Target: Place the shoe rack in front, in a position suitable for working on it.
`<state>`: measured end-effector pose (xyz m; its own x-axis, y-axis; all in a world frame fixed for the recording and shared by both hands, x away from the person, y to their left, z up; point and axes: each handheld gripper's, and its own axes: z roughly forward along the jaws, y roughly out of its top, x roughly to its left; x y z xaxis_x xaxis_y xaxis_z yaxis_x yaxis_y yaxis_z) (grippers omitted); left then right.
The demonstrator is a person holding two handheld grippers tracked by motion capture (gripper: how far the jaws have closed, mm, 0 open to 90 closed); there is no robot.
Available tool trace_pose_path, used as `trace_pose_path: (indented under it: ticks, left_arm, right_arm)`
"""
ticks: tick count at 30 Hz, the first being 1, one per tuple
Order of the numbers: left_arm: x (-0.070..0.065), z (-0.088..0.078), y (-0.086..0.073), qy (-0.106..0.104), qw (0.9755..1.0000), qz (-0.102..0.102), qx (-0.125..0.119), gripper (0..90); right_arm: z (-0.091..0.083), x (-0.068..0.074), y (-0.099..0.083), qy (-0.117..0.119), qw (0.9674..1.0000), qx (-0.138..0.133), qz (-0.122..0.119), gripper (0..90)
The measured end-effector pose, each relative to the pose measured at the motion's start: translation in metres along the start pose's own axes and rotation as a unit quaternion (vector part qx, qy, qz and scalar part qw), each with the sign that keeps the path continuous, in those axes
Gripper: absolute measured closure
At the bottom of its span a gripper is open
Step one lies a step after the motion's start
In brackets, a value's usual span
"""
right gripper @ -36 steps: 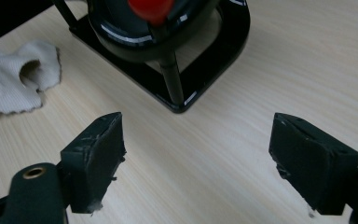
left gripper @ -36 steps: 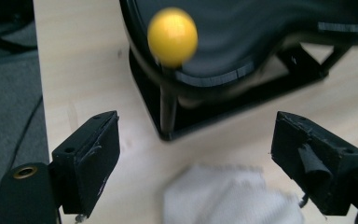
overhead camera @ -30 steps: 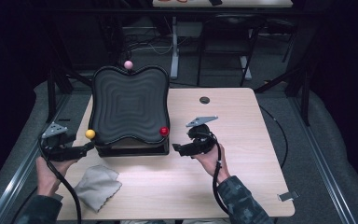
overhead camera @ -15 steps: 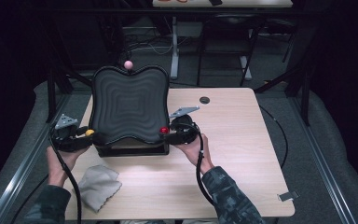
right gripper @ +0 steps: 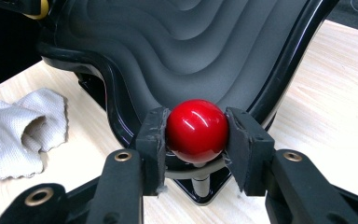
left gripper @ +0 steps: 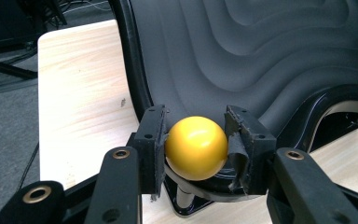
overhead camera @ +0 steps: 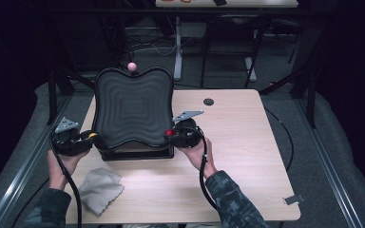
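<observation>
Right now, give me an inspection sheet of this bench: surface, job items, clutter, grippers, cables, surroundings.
Surface: pale wood table, bare at the right.
Job's things: black ridged tray on a stand, tilted up at the far side; yellow knob at its near left corner, red knob at its near right corner, pink knob at the far edge.
Clutter: grey cloth near the front left; small dark round disc behind the tray's right.
Grippers: left gripper has just closed on the yellow knob; right gripper has just clamped the red knob.
Cables: one black cable trails from each gripper toward the person.
Surroundings: dark room, desk legs and wiring behind.
</observation>
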<state>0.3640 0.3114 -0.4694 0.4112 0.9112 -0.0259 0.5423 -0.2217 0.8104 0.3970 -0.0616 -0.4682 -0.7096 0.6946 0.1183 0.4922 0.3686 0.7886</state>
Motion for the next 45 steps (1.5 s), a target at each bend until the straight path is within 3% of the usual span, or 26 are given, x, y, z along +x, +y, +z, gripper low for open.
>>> trace_pose_path:
  ticks: [3,4,6,8,9,10,11,12,13,21,30,31,32,33,35,39,45]
  left_arm:
    - [-0.005,-0.001,-0.001,-0.003,1.0,0.003,0.003,59.3]
    - [-0.007,-0.002,-0.001,-0.005,1.0,0.004,0.003,59.3]
    - [-0.01,-0.003,-0.002,-0.005,1.0,0.006,0.005,59.3]
    - [-0.013,-0.005,-0.002,-0.006,0.9999,0.009,0.007,59.4]
    - [-0.015,-0.005,-0.003,-0.006,0.9999,0.011,0.008,59.4]
    - [-0.016,-0.006,-0.003,-0.008,0.9999,0.012,0.008,59.3]
    - [-0.017,-0.007,-0.004,-0.009,0.9999,0.01,0.008,59.3]
    - [-0.018,-0.007,-0.004,-0.01,0.9999,0.01,0.008,59.3]
    - [-0.018,-0.008,-0.005,-0.01,0.9999,0.009,0.008,59.3]
    - [-0.024,-0.014,-0.01,-0.013,0.9998,0.015,0.007,59.2]
    - [-0.025,-0.017,-0.012,-0.016,0.9998,0.011,0.002,58.3]
    - [-0.025,-0.018,-0.012,-0.007,0.9999,0.007,0.001,53.6]
    - [-0.026,-0.023,-0.014,0.004,1.0,0.006,0.0,41.6]
    - [-0.027,-0.029,-0.016,0.008,0.9999,0.005,-0.006,35.1]
    - [-0.026,-0.042,-0.021,0.009,0.9998,0.001,-0.019,27.2]
    - [-0.026,-0.054,-0.036,0.004,1.0,-0.004,-0.008,18.9]
    - [-0.029,-0.049,-0.055,0.001,0.9995,0.003,0.03,15.3]
  right_arm:
    - [-0.005,0.0,-0.005,0.006,1.0,-0.004,-0.001,60.0]
    - [-0.007,0.001,-0.006,-0.009,1.0,0.0,-0.002,60.0]
    - [-0.011,0.002,-0.01,-0.016,0.9999,0.001,-0.005,60.0]
    - [-0.013,0.001,-0.013,0.014,0.9999,-0.009,-0.002,60.0]
    - [-0.016,0.003,-0.014,-0.016,0.9999,-0.002,-0.004,60.0]
    - [-0.017,0.003,-0.015,-0.019,0.9998,-0.001,-0.003,60.0]
    - [-0.018,0.001,-0.017,0.028,0.9995,-0.015,0.002,60.0]
    - [-0.019,0.002,-0.018,0.02,0.9997,-0.014,-0.001,60.0]
    - [-0.021,0.004,-0.019,-0.002,1.0,-0.008,-0.003,60.0]
    - [-0.029,0.01,-0.029,0.01,0.9998,-0.019,0.002,60.1]
    - [-0.033,0.016,-0.033,0.0,0.9998,-0.018,-0.007,60.1]
    - [-0.033,0.014,-0.034,0.002,0.9998,-0.02,-0.006,60.1]
    - [-0.033,0.014,-0.034,0.005,0.9997,-0.022,-0.005,60.1]
    - [-0.033,0.014,-0.035,0.007,0.9997,-0.023,-0.005,60.1]
    - [-0.034,0.014,-0.035,0.002,0.9997,-0.024,-0.005,60.1]
    - [-0.034,0.015,-0.036,0.002,0.9997,-0.024,-0.005,60.1]
    - [-0.034,0.016,-0.035,-0.004,0.9997,-0.022,-0.008,60.1]
